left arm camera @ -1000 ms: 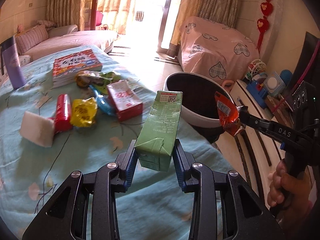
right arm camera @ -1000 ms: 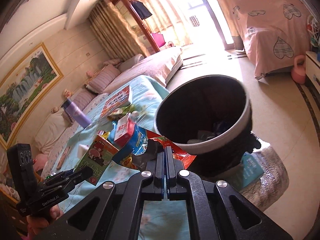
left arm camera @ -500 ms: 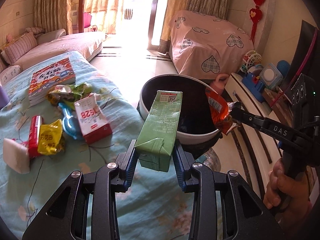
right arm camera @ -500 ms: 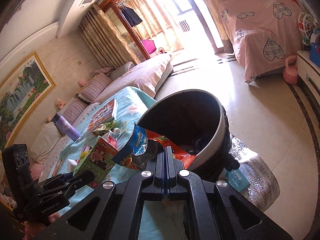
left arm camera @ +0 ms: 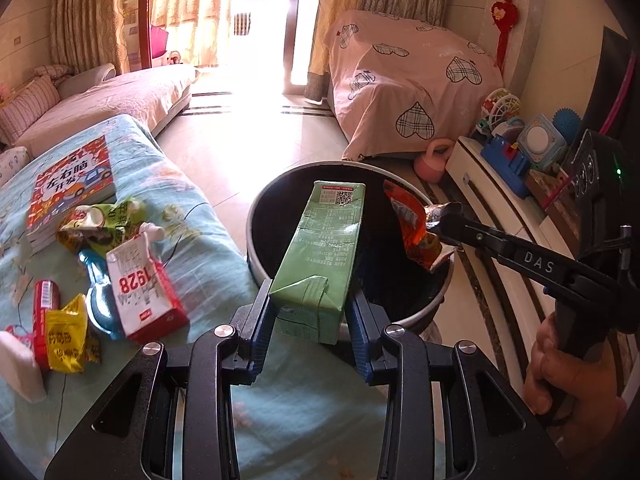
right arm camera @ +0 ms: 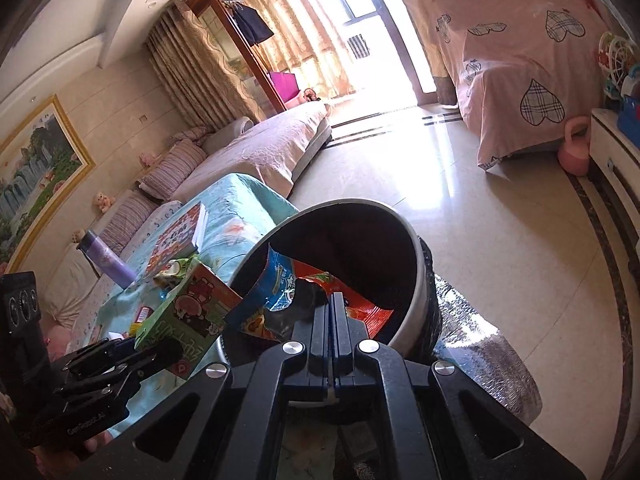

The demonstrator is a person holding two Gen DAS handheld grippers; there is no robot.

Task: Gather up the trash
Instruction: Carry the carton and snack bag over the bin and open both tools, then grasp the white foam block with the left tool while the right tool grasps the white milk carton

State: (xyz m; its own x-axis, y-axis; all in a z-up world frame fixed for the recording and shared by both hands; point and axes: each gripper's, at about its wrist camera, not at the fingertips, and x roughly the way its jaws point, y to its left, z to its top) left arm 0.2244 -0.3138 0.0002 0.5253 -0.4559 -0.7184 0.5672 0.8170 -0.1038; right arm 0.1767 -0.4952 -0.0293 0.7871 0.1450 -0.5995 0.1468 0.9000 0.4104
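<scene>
Left wrist view, from left to right: a red-and-white carton (left arm camera: 146, 296), yellow wrappers (left arm camera: 68, 340) and a picture book (left arm camera: 72, 188) lie on the teal-covered worktop (left arm camera: 192, 216). Next, the left hand-held gripper (left arm camera: 310, 320) clamps a green drink carton (left arm camera: 320, 256) by its base, the carton's top reaching over the black trash bin (left arm camera: 256, 240) that stands beside the worktop's edge. Farther right, the right hand-held gripper (left arm camera: 442, 228), jaws fully closed, pinches an orange snack wrapper (left arm camera: 412, 228) above the bin's opening. A person's hand (left arm camera: 564, 372) grips its handle.
</scene>
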